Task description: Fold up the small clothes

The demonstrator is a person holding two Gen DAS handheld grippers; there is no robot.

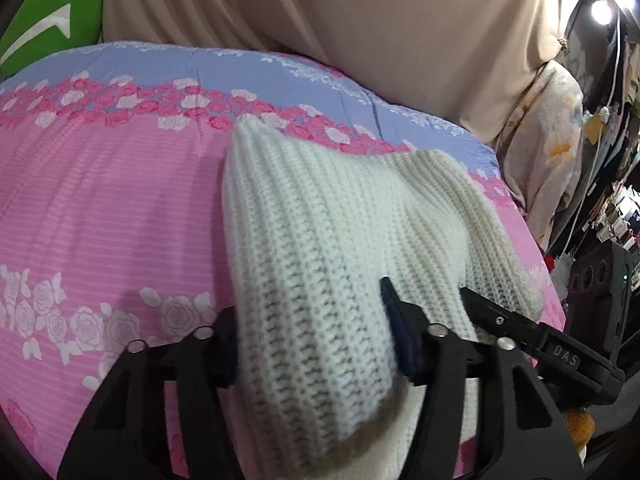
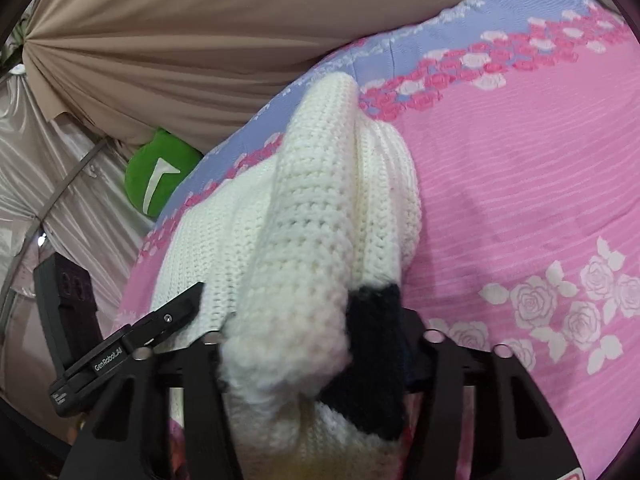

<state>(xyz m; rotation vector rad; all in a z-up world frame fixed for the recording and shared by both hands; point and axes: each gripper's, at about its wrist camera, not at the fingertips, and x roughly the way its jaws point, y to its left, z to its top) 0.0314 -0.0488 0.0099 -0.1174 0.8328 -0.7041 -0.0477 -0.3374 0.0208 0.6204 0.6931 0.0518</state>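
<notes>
A cream knitted garment [image 1: 320,240] lies bunched on a bed covered by a pink and lilac bedspread [image 1: 100,208] printed with pink and white roses. Both grippers have hold of its near end, one beside the other.

In the left wrist view, the left gripper [image 1: 312,344] has its jaws about half closed, pinching a thick fold of the knit between them. The right gripper [image 1: 540,340] comes in from the right, its black finger touching the same garment; white letters on it read "DAS". Behind the bed hangs a beige curtain [image 1: 360,20]. A green cushion [image 1: 52,28] with a white mark sits at the far left corner. To the right are a floral cloth [image 1: 548,140], a bright lamp [image 1: 600,10] and cluttered shelves too blurred to read.

In the right wrist view, the right gripper [image 2: 316,344] is also about half closed, clamped on a rolled part of the knit. Only this view shows a black patch [image 2: 372,344] on the garment, right at the jaws. The left gripper [image 2: 132,340] enters from the left, labelled "GenRobot.AI"; smaller writing beneath it cannot be read. This view alone shows silvery pleated fabric [image 2: 60,184] at the left edge, with the green cushion [image 2: 160,172] between it and the bed.
</notes>
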